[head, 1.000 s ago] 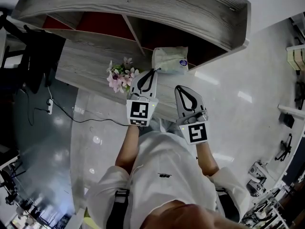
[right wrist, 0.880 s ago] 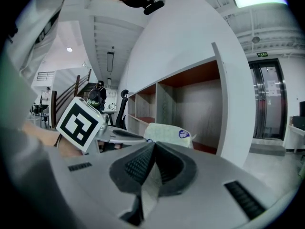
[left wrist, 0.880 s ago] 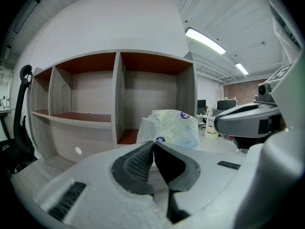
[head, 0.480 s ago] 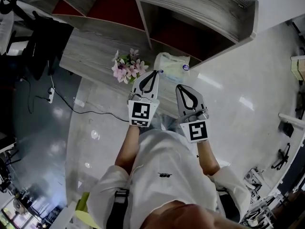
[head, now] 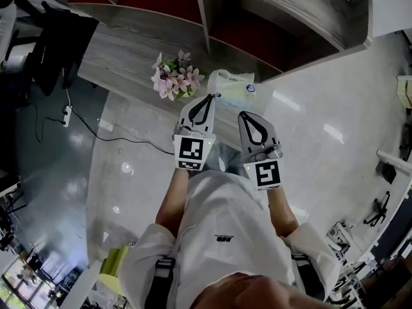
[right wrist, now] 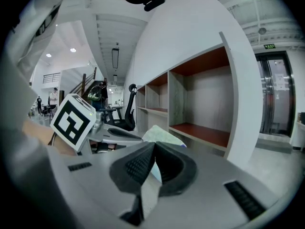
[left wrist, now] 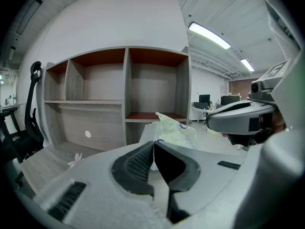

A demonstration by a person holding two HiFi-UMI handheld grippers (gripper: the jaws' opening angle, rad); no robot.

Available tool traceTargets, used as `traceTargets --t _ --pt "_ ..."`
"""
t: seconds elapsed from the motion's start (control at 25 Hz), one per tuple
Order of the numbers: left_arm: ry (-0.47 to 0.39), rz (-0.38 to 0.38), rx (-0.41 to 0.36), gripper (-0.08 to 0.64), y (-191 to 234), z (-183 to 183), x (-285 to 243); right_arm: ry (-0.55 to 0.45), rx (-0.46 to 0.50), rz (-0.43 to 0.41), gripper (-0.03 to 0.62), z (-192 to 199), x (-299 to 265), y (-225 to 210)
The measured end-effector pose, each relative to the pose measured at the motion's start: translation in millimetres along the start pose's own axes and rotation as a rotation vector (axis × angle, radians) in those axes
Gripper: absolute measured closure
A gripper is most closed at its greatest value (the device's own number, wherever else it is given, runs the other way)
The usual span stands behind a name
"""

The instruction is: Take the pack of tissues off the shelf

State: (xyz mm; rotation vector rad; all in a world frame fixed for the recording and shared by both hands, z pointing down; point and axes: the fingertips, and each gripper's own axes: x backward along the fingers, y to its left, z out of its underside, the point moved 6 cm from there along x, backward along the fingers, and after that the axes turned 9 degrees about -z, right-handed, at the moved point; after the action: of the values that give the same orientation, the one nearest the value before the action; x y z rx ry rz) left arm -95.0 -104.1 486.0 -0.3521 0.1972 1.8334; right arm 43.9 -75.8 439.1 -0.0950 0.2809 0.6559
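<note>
Wooden shelf (head: 290,5), tissue pack (head: 233,90) in left gripper (head: 209,97)

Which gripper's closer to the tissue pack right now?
Left. The left gripper is shut on the near edge of the pack of tissues. The right gripper is shut and empty, apart from the pack, just short of its near side.

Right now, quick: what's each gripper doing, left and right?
Left gripper: fingers closed on the edge of the pack of tissues.
Right gripper: fingers closed, holding nothing.
</note>
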Motion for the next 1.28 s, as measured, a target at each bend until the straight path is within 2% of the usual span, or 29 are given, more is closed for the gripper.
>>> traceTargets --t 0.68,1.28 --pt "0.086 0.012 0.022 0.528 -3 66 -11 0.123 -0.064 0.010 0.566 71 -14 1" --pt "0.158 0.007 0.011 0.526 0 121 -29 0.157 -0.147 0.017 0.566 114 -31 1"
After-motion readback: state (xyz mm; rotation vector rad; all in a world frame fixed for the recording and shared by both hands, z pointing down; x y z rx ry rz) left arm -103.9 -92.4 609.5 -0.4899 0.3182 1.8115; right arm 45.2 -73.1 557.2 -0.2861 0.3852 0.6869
